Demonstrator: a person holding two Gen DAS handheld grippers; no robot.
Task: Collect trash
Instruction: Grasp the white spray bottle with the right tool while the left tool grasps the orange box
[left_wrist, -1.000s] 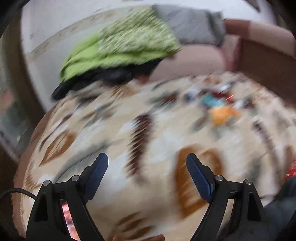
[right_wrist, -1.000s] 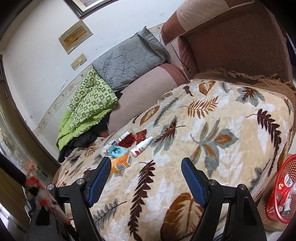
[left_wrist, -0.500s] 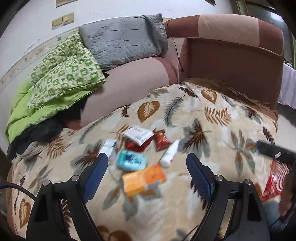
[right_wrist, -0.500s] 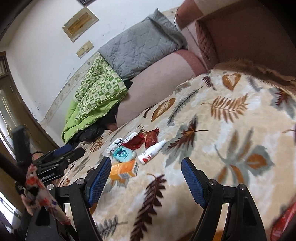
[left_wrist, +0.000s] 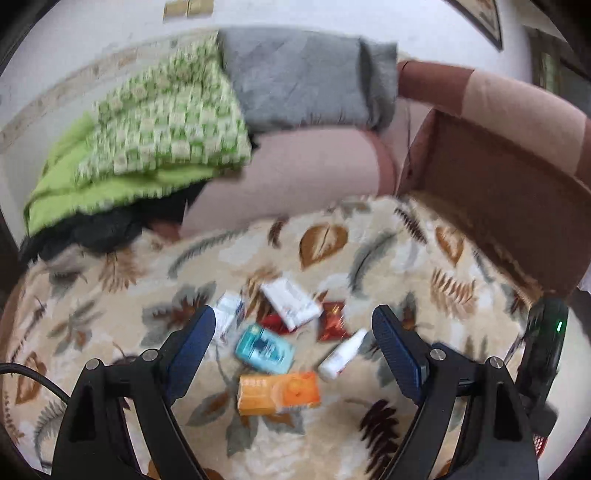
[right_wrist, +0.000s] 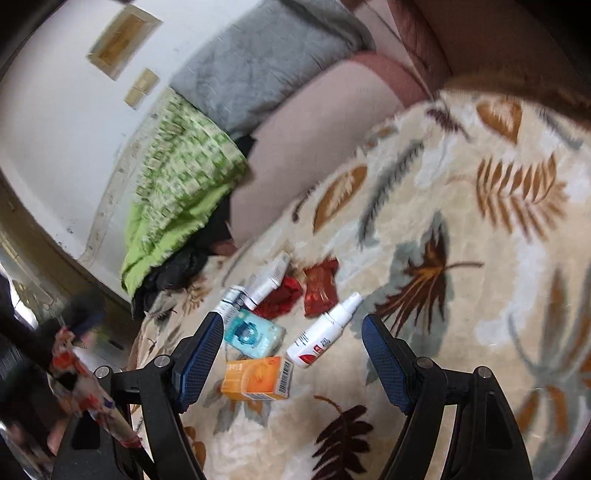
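now both grippers hang over a leafy blanket (right_wrist: 480, 229) where a small pile of trash lies. the left gripper (left_wrist: 293, 350) is wide open and holds nothing, and so is the right gripper (right_wrist: 293, 354). the trash sits just ahead of the fingers and partly between them in both views. closest to the tools is an orange box (right_wrist: 258, 378) lying flat, with its long side going left to right and its barcode end on the right in the right wrist view. just past it lies a teal packet (right_wrist: 253, 334), near the left blue finger pad. beside that is a white spray bottle (right_wrist: 323, 332) on its side, slanted, with its nozzle pointing up and to the right, away from the gripper. further off are two red wrappers (right_wrist: 319, 286), a white box (left_wrist: 291, 304) slanted across them, and another small white box (left_wrist: 229, 314) to the left. behind the blanket are a green quilt (left_wrist: 162, 122), a grey quilt (left_wrist: 303, 81) and a brown sofa (left_wrist: 498, 170). the left view is blurry.
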